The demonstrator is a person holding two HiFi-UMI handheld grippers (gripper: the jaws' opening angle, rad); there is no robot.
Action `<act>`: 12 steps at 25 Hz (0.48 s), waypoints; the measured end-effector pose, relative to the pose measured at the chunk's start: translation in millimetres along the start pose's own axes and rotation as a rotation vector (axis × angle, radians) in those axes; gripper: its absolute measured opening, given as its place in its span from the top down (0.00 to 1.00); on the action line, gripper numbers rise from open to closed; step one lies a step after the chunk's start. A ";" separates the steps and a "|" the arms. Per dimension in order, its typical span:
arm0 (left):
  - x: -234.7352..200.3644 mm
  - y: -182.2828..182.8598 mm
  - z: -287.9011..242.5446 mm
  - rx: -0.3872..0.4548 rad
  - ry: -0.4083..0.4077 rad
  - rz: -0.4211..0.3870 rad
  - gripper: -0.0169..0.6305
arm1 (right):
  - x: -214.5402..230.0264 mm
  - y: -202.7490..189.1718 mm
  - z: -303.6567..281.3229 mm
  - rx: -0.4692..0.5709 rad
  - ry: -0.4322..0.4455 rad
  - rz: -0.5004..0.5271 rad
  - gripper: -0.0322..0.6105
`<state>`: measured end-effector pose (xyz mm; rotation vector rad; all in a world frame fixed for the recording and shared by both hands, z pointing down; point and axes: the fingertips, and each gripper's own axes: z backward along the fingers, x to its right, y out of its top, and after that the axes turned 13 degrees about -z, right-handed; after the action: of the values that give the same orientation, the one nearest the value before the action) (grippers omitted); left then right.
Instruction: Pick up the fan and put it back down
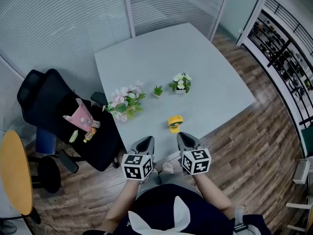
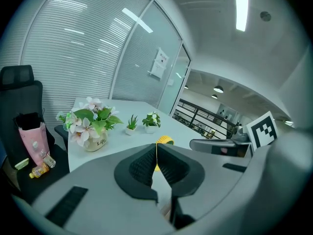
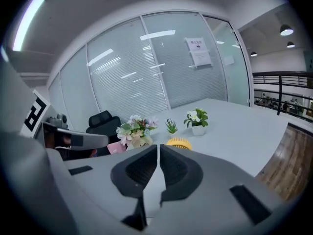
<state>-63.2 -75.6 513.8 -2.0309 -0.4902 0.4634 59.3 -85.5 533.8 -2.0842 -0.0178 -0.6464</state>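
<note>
A small yellow fan [image 1: 175,122] stands on the pale grey table [image 1: 215,77], close to its near edge. Both grippers hover short of that edge, off the table and apart from the fan. My left gripper [image 1: 147,139] is to the fan's near left, and its jaws are shut with nothing between them. My right gripper [image 1: 183,136] is just below the fan, also shut and empty. In the left gripper view the fan [image 2: 164,140] peeks over the closed left gripper [image 2: 156,147]. In the right gripper view the fan [image 3: 179,142] sits just past the right gripper [image 3: 159,147].
On the table stand a vase of pink flowers [image 1: 124,103], a tiny green plant [image 1: 157,90] and a white-flowered pot [image 1: 181,82]. A black office chair [image 1: 51,99] with a pink bag [image 1: 83,115] sits left of the table. A round wooden table [image 1: 14,173] is at the far left.
</note>
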 end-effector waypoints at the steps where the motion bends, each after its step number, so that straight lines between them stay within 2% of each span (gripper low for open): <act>1: 2.4 2.0 0.2 0.005 -0.004 0.002 0.94 | -3.7 2.5 3.7 0.011 0.002 0.007 0.94; 7: 20.1 9.6 2.1 0.023 -0.036 0.022 0.94 | -19.0 -2.4 18.9 0.006 0.005 0.025 0.94; 12: 33.7 12.5 1.6 0.031 -0.058 0.008 0.94 | -25.1 -9.6 26.9 -0.010 0.018 0.033 0.95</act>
<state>-33.5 -62.7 498.0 -1.9952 -0.5073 0.5325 47.0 -53.1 518.2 -2.0845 0.0296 -0.6466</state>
